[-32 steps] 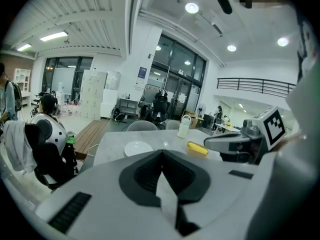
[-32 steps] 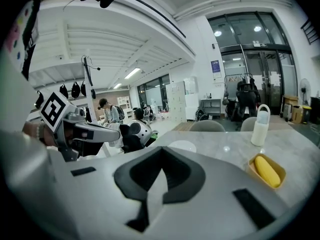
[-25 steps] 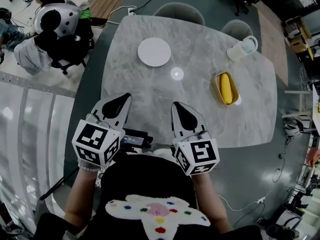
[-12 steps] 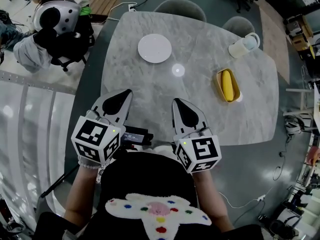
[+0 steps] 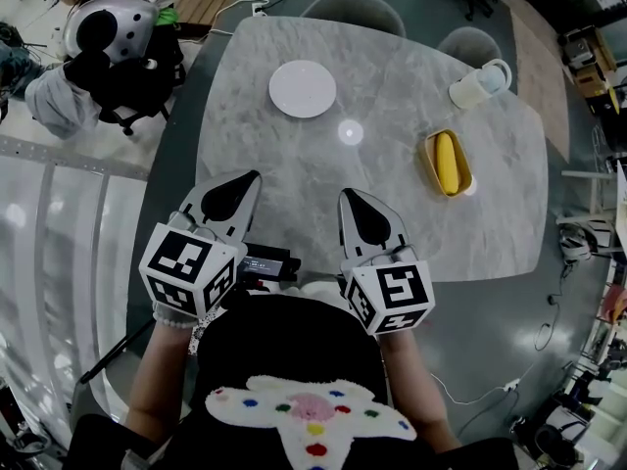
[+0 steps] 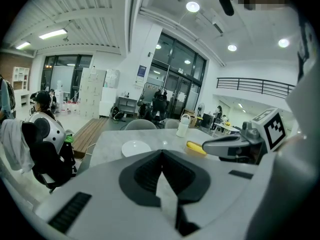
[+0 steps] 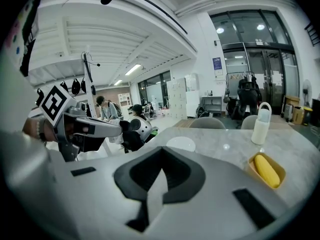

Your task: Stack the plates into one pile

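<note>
Both grippers hover over the near edge of the tabletop, side by side, pointing toward the far edge. The left gripper has its fingers fully together with nothing between them. The right gripper is the same: fingers together, empty.

Only one white plate shows. It lies flat near the far edge, left of middle, well apart from both sets of fingers and roughly straight ahead between them, a bit closer to the left gripper's line. I cannot tell if it is a single plate or several already stacked; no view shows the rim clearly enough to tell. No other loose plate is in view.

A yellow dish with a banana in it sits toward the right edge. A white mug is at the far right corner.

Judgement: this fits either a finished pile with the grippers parked or a pause with a plate waiting, and the views don't settle which.

If the plate does get handled, the fingers would have to part first. They should come in low at the rim, because the plate lies flat on smooth stone and offers only a thin edge. Pinching one rim could tip the plate or let it slide, so move slowly and keep it level.
</note>
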Available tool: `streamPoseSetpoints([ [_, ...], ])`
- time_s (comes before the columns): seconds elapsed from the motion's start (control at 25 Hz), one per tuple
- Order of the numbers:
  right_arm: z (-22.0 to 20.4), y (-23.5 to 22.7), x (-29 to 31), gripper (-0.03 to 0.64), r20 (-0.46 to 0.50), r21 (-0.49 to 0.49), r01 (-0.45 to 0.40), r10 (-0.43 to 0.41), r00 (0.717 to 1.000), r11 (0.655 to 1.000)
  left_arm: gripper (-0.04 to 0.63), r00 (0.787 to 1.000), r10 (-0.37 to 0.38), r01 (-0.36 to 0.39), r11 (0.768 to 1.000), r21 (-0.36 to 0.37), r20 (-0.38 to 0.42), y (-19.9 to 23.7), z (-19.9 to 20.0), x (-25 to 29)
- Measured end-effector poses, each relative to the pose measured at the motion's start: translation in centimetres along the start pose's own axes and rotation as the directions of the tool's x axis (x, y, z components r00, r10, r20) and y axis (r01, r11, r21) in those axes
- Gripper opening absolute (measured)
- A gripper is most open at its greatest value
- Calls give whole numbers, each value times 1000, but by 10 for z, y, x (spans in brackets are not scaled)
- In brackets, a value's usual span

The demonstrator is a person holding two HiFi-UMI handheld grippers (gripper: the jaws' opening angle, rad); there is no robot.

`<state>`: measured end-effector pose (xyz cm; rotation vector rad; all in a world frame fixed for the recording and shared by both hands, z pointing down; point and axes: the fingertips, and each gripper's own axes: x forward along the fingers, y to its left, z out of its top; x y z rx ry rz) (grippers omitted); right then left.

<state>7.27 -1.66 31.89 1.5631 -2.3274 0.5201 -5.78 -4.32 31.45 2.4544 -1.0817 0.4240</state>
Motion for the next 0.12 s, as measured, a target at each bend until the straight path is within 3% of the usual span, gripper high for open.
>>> streamPoseSetpoints([
  [0.12,0,-1,1,3,-3,-3,-3,3,1000,1000,11,1000,1,-1,1000,1,-1,0,0,1],
])
